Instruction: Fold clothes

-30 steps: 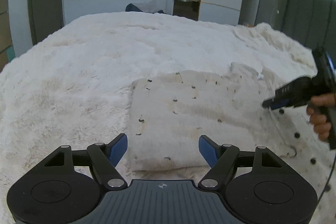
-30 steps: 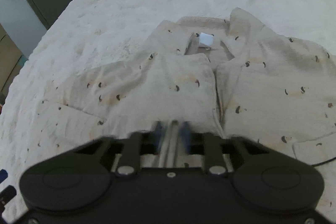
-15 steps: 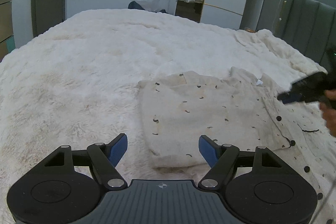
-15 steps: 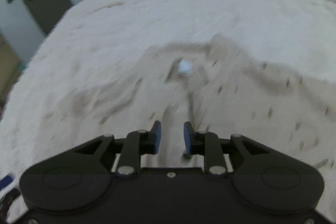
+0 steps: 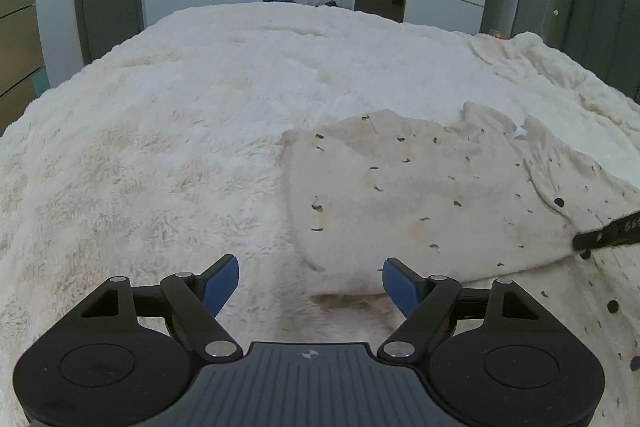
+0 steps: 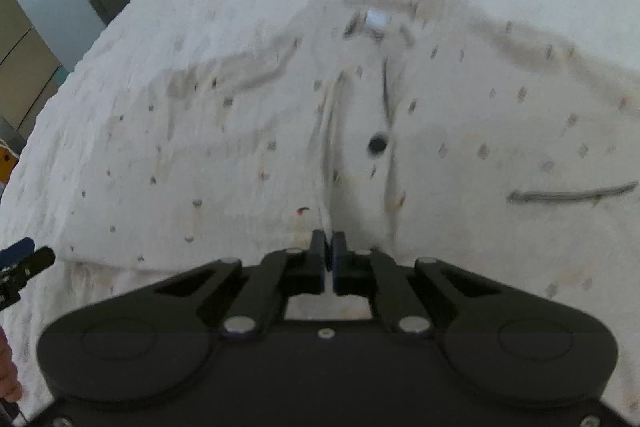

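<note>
On the fluffy white blanket [image 5: 168, 131], the left view shows the left claw [image 5: 310, 281] wide apart and holding nothing, just in front of the spotted shirt [image 5: 420, 195], while the right view shows the right claw [image 6: 329, 253] pinching a fold of that shirt.

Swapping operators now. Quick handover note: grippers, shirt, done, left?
Left gripper: open, holding nothing, hanging over the blanket just off the shirt's folded side.
Right gripper: shut on a ridge of the shirt at the front placket, near a dark button.
Shirt: lies on the white fluffy blanket, collar away from the rig.
Done: one side folded in over the front.
Left: fold the other side, then fold up lengthwise.
</note>
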`<action>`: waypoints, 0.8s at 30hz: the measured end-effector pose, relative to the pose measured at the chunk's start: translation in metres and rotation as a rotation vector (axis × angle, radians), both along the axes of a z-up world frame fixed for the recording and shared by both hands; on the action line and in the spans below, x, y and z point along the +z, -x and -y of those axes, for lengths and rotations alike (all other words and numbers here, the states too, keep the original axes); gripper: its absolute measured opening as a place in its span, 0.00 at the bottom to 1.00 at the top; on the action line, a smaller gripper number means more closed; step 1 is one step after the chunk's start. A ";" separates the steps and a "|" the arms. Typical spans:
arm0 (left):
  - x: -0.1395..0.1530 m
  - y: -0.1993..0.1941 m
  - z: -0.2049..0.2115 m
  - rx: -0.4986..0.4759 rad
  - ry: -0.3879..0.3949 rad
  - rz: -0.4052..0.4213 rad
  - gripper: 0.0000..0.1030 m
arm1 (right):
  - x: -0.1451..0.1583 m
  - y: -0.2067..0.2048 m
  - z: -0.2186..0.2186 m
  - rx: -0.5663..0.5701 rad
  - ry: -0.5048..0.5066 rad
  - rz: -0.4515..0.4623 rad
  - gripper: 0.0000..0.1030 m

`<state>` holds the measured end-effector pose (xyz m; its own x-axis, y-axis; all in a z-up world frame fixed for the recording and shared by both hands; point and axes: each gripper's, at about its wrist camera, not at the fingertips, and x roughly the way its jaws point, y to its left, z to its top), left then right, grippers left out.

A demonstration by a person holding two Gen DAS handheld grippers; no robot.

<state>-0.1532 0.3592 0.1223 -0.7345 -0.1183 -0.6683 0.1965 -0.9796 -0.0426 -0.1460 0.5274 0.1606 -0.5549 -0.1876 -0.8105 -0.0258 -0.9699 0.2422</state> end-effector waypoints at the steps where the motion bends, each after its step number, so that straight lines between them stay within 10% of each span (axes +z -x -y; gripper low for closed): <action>1: 0.001 -0.001 0.001 0.000 -0.001 0.000 0.73 | 0.003 0.000 -0.001 0.000 -0.008 -0.006 0.01; 12: -0.001 0.002 -0.004 -0.021 0.006 0.018 0.74 | 0.003 -0.030 -0.061 -0.089 -0.012 -0.002 0.22; 24: -0.023 0.014 -0.029 -0.074 0.075 0.066 0.74 | 0.003 -0.159 -0.324 -0.641 0.134 -0.133 0.44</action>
